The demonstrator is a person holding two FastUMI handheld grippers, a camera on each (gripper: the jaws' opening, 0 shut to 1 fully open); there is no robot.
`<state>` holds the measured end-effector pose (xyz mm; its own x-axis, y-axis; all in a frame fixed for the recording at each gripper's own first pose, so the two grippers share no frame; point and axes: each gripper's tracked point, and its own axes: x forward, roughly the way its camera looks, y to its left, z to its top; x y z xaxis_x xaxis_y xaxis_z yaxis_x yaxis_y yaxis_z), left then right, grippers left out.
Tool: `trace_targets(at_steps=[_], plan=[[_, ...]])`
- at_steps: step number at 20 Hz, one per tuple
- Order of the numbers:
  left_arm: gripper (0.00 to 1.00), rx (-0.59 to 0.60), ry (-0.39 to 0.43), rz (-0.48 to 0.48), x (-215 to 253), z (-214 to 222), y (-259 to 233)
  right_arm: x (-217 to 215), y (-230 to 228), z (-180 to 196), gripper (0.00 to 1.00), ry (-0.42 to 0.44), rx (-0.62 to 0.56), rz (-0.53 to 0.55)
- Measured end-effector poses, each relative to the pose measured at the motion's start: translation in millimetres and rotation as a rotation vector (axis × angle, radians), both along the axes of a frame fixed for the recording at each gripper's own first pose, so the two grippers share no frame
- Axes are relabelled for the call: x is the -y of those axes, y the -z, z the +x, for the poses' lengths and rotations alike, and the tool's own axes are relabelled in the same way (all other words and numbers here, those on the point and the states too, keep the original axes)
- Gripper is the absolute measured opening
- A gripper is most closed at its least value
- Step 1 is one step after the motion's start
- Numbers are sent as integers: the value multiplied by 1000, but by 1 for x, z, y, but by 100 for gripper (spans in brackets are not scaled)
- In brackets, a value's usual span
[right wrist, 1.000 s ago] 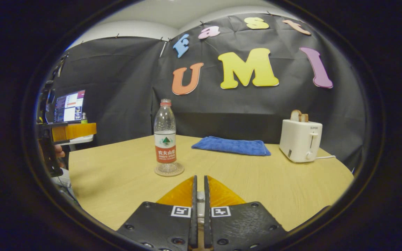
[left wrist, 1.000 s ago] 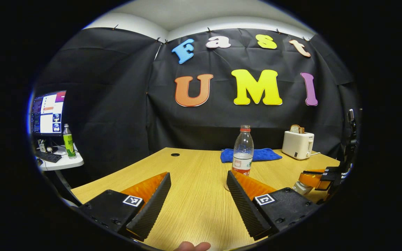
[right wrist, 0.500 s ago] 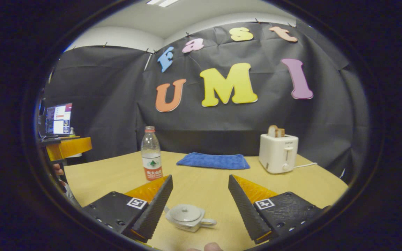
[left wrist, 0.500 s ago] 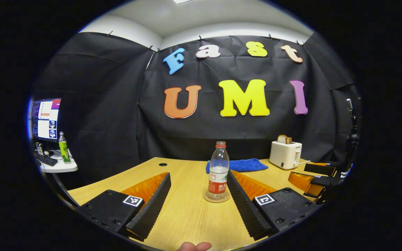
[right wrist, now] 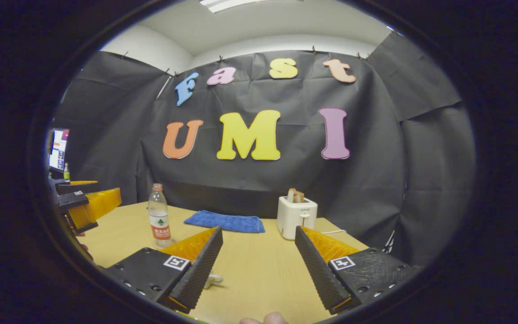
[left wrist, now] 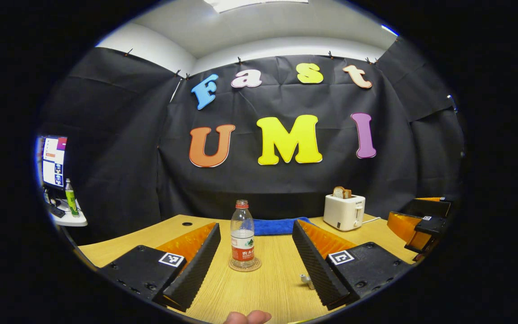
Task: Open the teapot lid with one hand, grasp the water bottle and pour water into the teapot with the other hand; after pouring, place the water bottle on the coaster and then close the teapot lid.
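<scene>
The water bottle is seen standing upright on its round coaster on the wooden table. The left gripper is held short of the bottle, fingers spread wide with nothing between them. A small white part of the teapot (mostly hidden) is seen right of the bottle. Behind the bottle a blue towel is laid, a toaster to its right. The right gripper is likewise wide open and empty.

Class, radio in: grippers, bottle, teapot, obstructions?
Left gripper open, right gripper open, both empty. Water bottle upright on coaster. Teapot mostly hidden. Nothing blocking.
</scene>
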<state>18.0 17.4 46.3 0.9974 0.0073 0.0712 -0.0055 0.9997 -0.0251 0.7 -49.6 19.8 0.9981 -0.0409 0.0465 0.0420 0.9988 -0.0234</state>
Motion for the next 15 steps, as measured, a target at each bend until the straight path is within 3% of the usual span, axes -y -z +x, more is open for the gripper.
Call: trace_targets(at_steps=[5, 15], plan=[[100, 7, -48, 25, -15, -10, -8, -9, -2, -12, 97, 9, -1, -17], [99, -1, -19, 31, -12, -10, -6, -25, -19, -14, 97, 15, 31, -21]])
